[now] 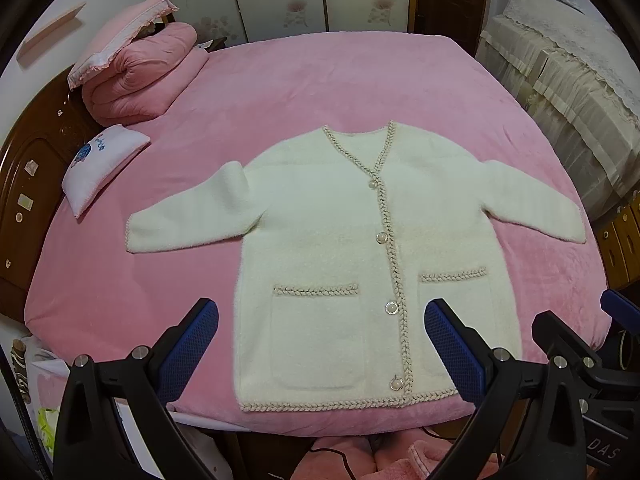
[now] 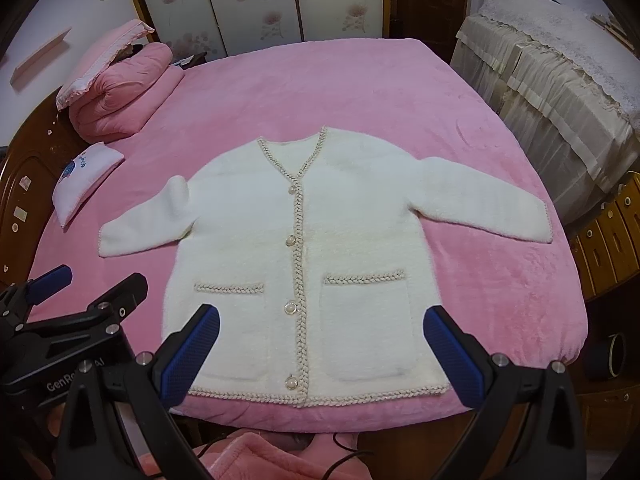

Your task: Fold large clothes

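Pink bed (image 1: 280, 92) carried cream cardigan (image 1: 328, 240) flat, buttoned. Left claw (image 1: 321, 352), right claw (image 2: 323, 354) spread wide, empty. Risk: fluffy knit slipping from shallow pinch, fold skewing.

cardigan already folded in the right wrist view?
No. The cardigan lies flat and buttoned on the pink bed, with both sleeves spread out to the sides.

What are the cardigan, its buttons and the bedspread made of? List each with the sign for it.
Cardigan: looks like soft fuzzy knit or fleece, cream, matte; its surface is hazy with nap, and the edges carry braided beige trim.
Buttons: probably plastic pearl in a metal-look rim; they catch the light.
Bedspread: likely plush velvety fabric, pink; it shows brushed shading marks.
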Action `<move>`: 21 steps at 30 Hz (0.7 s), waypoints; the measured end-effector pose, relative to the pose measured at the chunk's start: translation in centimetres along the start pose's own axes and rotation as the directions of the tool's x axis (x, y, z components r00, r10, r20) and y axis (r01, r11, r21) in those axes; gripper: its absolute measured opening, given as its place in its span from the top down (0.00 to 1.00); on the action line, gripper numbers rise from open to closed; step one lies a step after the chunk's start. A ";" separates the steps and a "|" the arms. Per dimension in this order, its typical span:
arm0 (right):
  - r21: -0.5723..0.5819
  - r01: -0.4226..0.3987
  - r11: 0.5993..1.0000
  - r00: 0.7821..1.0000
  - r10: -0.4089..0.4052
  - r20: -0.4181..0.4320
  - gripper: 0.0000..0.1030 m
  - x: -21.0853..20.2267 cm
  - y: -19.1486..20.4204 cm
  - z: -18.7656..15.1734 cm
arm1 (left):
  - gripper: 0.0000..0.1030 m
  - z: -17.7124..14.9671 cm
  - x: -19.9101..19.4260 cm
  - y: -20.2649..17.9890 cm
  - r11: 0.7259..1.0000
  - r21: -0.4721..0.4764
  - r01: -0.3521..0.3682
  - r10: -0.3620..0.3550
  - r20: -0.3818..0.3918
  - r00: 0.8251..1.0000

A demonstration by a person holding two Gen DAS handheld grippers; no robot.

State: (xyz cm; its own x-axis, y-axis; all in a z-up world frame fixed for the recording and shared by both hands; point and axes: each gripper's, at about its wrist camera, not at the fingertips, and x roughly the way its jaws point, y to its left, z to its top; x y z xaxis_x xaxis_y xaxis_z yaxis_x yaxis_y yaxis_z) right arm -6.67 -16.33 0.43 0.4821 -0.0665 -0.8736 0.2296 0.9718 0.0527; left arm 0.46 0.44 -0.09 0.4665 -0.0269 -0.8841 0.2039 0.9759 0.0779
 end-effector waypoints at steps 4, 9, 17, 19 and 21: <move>-0.001 0.002 1.000 1.000 -0.002 -0.002 0.00 0.0 0.0 0.0 | 0.01 0.0 0.0 -0.1 1.000 0.000 -0.001 0.001 -0.002 1.000; -0.002 0.004 1.000 1.000 -0.004 0.001 0.00 0.0 0.1 -0.1 | 0.01 0.0 0.0 -0.1 1.000 -0.003 0.001 -0.001 -0.004 1.000; -0.004 0.008 1.000 1.000 -0.008 0.000 0.00 -0.1 0.1 0.0 | 0.01 -0.1 -0.1 0.1 1.000 -0.008 0.011 -0.011 -0.005 1.000; -0.004 0.010 1.000 1.000 -0.010 0.000 0.00 -0.1 0.1 -0.1 | 0.01 -0.1 -0.1 0.1 1.000 -0.007 0.010 -0.010 -0.005 1.000; -0.005 0.012 1.000 1.000 -0.012 0.001 0.00 -0.2 0.1 -0.1 | 0.01 -0.1 -0.1 0.1 1.000 -0.007 0.010 -0.010 -0.006 1.000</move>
State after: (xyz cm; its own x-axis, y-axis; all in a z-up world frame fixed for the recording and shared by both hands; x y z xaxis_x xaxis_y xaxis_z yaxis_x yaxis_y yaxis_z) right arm -6.78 -16.17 0.56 0.4800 -0.0779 -0.8738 0.2309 0.9721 0.0402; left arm 0.32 0.53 -0.07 0.4596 -0.0360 -0.8874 0.2026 0.9771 0.0653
